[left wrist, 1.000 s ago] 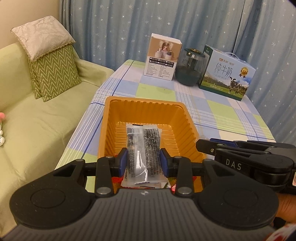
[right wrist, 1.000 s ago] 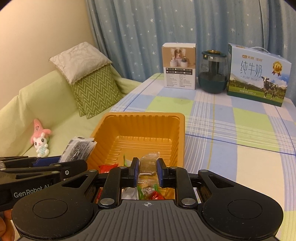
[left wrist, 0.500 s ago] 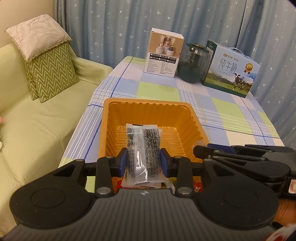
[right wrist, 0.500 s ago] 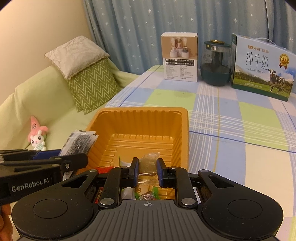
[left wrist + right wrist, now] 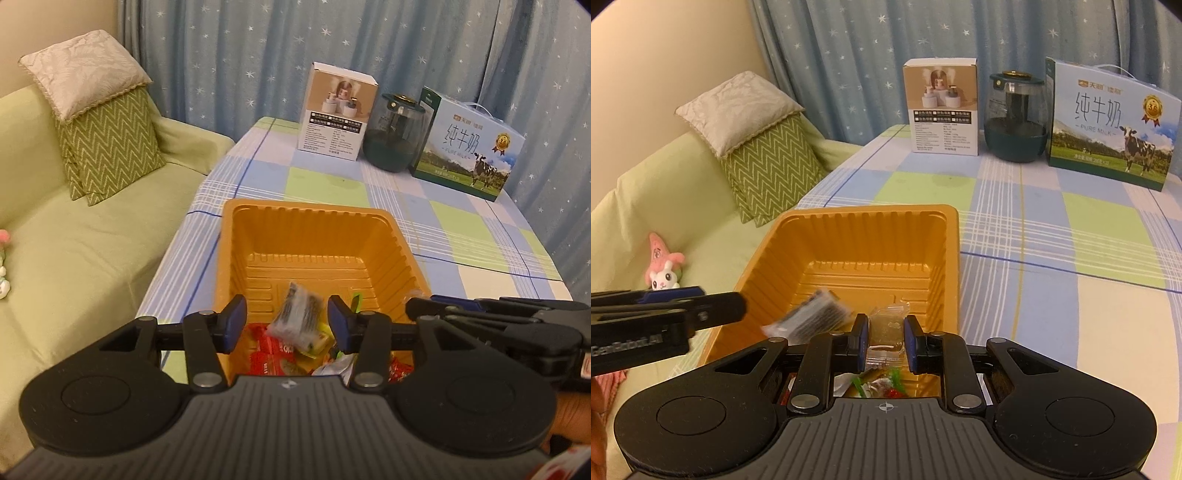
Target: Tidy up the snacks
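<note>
An orange plastic tray (image 5: 310, 229) (image 5: 871, 236) sits on the checked table and holds several snack packets at its near end. My left gripper (image 5: 283, 320) is open above that end. A black seaweed packet (image 5: 298, 314) is loose between its fingers, over the other snacks; in the right wrist view it (image 5: 812, 317) is blurred, in mid-air over the tray. My right gripper (image 5: 885, 341) is shut on a clear wrapped snack (image 5: 886, 332) over the tray's near right corner. The right gripper also shows in the left wrist view (image 5: 498, 317).
A white product box (image 5: 336, 114), a dark glass jar (image 5: 397, 136) and a milk carton box (image 5: 469, 155) stand at the table's far edge. A green sofa with cushions (image 5: 107, 144) lies to the left, with a pink plush toy (image 5: 663, 266) on it.
My left gripper has opened and let go of the black seaweed packet, which drops into the tray. Both grippers have moved slightly forward over the tray. The right gripper still holds its clear snack.
</note>
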### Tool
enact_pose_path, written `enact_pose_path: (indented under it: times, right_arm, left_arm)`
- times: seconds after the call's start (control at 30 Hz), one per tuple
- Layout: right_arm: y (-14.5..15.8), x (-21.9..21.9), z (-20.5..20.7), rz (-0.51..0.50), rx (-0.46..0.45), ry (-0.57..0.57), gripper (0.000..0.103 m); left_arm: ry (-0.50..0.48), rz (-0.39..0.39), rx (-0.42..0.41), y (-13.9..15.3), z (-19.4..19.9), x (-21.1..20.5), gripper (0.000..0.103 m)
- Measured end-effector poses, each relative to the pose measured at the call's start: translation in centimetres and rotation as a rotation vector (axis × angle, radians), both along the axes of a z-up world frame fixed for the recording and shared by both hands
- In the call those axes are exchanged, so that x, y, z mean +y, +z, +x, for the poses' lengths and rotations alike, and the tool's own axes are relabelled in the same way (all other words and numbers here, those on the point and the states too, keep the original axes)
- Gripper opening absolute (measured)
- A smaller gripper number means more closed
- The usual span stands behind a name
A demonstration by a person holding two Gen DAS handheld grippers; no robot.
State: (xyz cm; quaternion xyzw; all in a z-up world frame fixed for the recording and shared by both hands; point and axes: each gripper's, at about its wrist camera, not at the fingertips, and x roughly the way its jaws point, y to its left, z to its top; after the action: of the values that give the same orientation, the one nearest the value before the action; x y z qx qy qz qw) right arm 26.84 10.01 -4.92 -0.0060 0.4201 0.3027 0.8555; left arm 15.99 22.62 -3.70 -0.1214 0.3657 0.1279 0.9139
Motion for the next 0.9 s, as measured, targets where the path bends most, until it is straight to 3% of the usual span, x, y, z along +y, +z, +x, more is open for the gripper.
enact_pose_path:
  times: [0.3,0.43,0.5,0.53,0.57,0.9]
  right_arm:
    - [0.6,0.3,-0.3,0.031,0.010,-0.004,0.021]
    - [0.7,0.2,-0.2,0.105,0.033,0.011,0.021]
    - [0.9,0.0,-0.3,0.123,0.030,0.003,0.038]
    - [1.1,-0.3,-0.3,0.135,0.022,-0.005,0.056]
    - [1.3,-0.6,-0.4,0.147,0.015,-0.013,0.061]
    - [1.9,-2.9,-1.4,0.096,0.021,-0.069,0.062]
  left_arm:
    - [0.038,0.028,-0.010,0.4,-2.5,0.4,0.050]
    - [0.051,0.028,-0.015,0.5,-3.1,0.8,0.056]
    - [0.055,0.031,-0.022,0.5,-3.4,0.9,0.062]
    - [0.058,0.034,-0.026,0.6,-3.7,0.9,0.064]
    - [0.060,0.036,-0.028,0.6,-3.9,0.9,0.067]
    - [0.063,0.039,-0.013,0.2,-5.4,0.1,0.086]
